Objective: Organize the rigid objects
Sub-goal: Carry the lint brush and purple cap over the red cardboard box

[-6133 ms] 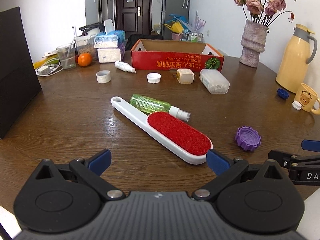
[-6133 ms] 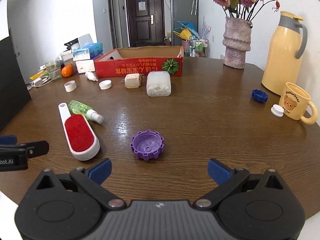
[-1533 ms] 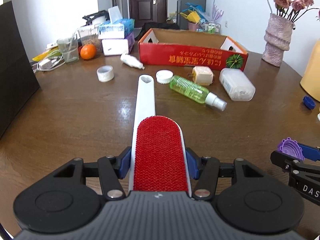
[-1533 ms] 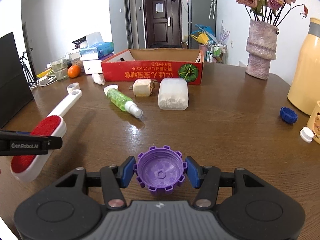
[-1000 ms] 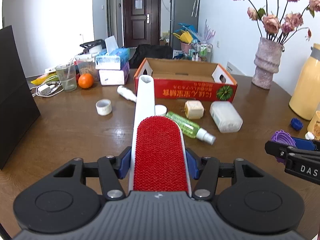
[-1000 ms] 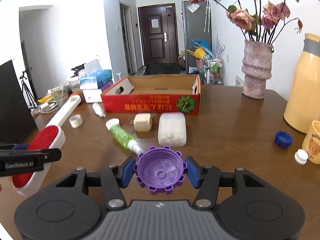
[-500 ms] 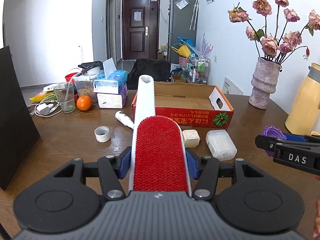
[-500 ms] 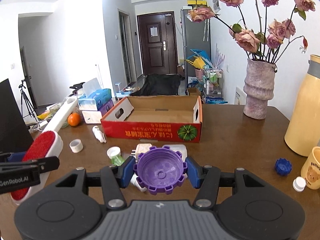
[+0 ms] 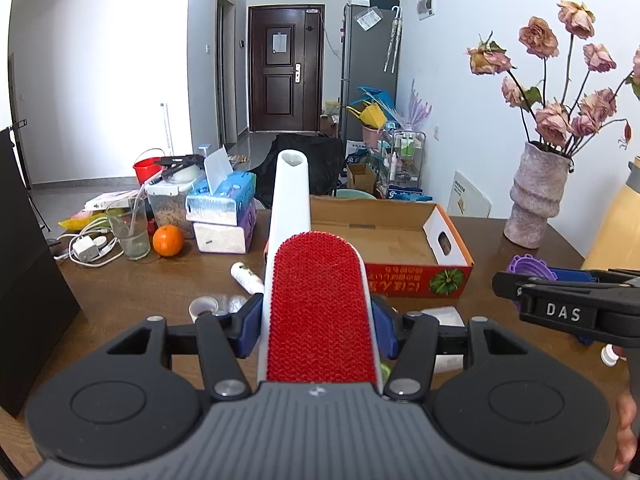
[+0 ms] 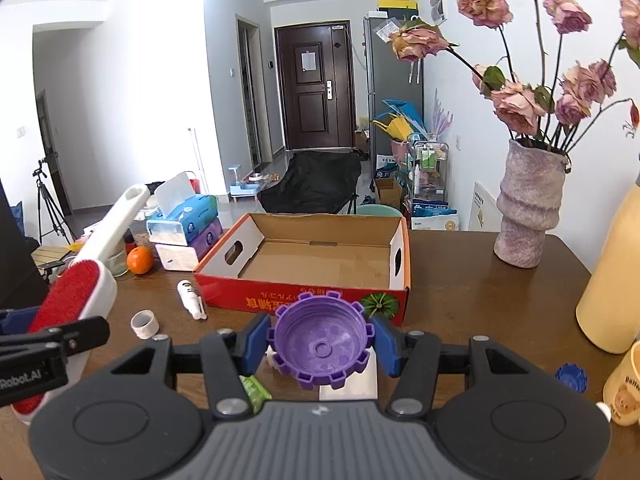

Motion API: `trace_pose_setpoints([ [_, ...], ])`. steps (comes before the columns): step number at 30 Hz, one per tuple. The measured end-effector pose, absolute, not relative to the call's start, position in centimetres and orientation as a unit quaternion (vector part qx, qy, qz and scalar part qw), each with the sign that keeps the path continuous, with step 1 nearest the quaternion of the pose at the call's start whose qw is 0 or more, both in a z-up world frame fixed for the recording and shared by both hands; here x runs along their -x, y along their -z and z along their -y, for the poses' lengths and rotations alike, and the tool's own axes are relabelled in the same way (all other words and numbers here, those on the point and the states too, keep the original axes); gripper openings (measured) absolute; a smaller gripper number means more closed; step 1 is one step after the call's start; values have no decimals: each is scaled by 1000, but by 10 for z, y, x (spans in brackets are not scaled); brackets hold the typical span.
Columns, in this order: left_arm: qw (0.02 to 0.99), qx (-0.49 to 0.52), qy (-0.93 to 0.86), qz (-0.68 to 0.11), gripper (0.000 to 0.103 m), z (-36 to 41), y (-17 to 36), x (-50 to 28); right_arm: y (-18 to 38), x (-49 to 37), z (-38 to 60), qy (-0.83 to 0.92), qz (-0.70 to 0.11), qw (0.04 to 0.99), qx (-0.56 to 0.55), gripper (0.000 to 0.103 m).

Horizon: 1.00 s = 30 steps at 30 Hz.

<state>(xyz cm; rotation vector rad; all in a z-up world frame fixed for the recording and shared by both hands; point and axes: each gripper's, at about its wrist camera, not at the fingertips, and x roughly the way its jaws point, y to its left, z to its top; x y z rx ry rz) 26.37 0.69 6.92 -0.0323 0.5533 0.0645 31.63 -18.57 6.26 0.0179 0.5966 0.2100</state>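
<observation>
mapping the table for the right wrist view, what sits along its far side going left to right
orange → tissue packs → red cardboard box → flower vase → yellow thermos

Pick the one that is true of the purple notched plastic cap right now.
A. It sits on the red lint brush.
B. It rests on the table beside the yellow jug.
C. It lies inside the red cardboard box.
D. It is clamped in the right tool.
D: the purple notched plastic cap sits pinched between the blue pads of the right tool, in front of the red cardboard box.
</observation>
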Motion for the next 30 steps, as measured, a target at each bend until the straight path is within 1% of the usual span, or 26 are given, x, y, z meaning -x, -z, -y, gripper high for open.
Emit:
trace_pose_setpoints([
  [14,956,21,-53,-288,57,-12,-87,-333,-73,-373,175,-86,-309,947,-19,54],
  [22,954,21,-65,-291,57,-13,-98,-368,-72,-424,179,-73,-327,942,-27,54],
  [30,949,32,-71,-306,57,-11,-95,-414,-67,-465,181,-60,-332,941,-32,54],
])
